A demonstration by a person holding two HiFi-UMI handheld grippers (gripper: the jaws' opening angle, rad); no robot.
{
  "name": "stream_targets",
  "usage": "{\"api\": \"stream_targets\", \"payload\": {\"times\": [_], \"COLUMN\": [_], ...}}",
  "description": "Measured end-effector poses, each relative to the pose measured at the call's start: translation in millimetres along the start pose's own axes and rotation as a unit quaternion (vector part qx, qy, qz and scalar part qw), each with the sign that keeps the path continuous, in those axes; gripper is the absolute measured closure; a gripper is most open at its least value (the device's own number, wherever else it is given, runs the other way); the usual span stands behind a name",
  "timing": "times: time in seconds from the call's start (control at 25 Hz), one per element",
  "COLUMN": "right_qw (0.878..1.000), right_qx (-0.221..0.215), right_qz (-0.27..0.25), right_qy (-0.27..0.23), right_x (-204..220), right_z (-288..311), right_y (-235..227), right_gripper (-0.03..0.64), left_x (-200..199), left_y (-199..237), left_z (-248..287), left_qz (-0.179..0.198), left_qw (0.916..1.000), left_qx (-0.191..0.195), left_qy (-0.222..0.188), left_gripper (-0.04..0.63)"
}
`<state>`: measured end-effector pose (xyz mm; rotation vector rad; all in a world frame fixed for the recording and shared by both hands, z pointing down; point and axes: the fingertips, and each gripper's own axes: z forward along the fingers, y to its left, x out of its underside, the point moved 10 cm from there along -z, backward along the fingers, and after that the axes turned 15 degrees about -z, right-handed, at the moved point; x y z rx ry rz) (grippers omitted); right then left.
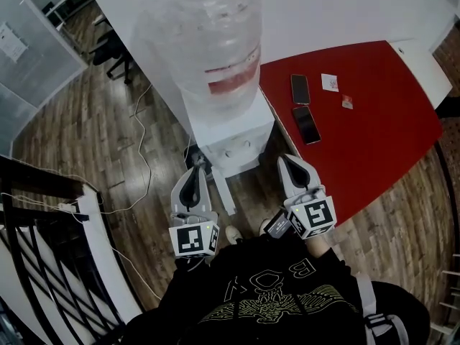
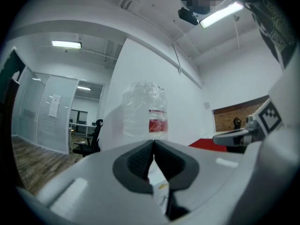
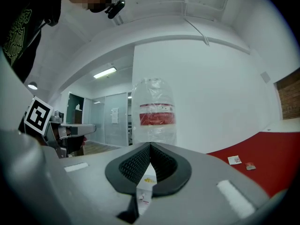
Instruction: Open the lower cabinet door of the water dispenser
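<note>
Head view looks steeply down on a white water dispenser (image 1: 228,131) with a clear, plastic-wrapped water bottle (image 1: 208,34) with a red label upside down on top. The person stands right in front of it, with a gripper on each side of its front.

The left gripper (image 1: 192,171) sits just off the dispenser's front left corner. Its jaws are pressed together with nothing between them, and the left gripper view shows the dark pads meeting in a closed seam. The right gripper (image 1: 291,161) is just off the front right corner. Its jaws are also closed on nothing, as the right gripper view shows. Both grippers point level toward the dispenser, and neither touches it.

The lower cabinet door is on the front face below the taps, between the two grippers. From this steep angle it cannot be made out clearly. A narrow white strip (image 1: 223,191) juts from the base of the dispenser toward the person, and I cannot tell whether it is the edge of the door.

To the right of the dispenser is a red table (image 1: 388,142) carrying two phones (image 1: 300,88) and two small packets (image 1: 330,82). To the left of the dispenser, a white cable (image 1: 144,149) trails over the wooden floor (image 1: 79,135), and an office chair (image 1: 111,52) stands farther off.
</note>
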<state>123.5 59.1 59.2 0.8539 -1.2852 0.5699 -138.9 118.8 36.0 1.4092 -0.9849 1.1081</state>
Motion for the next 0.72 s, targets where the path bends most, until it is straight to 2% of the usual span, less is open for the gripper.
{"api": "stream_targets", "payload": {"times": [0.36, 0.6, 0.72], "right_qw": [1.0, 1.0, 1.0], "right_qx": [-0.006, -0.011, -0.01], "right_qz": [0.005, 0.001, 0.004], "right_qy": [0.003, 0.006, 0.009], "right_x": [2.2, 1.1, 2.9], "right_z": [-0.8, -2.6, -3.2], "right_y": [2.2, 4.7, 1.6], "right_gripper": [0.626, 0.626, 0.626], "left_x": [3.0, 8.8, 8.3], "left_y": [-1.7, -0.6, -2.2], "left_z": [-2.0, -4.6, -4.4], "left_qz": [-0.003, -0.022, -0.016], "left_qw": [1.0, 0.9997, 0.9999], "left_qx": [-0.002, -0.004, -0.003], "left_qy": [0.003, -0.002, 0.0], "left_gripper": [0.588, 0.589, 0.588]}}
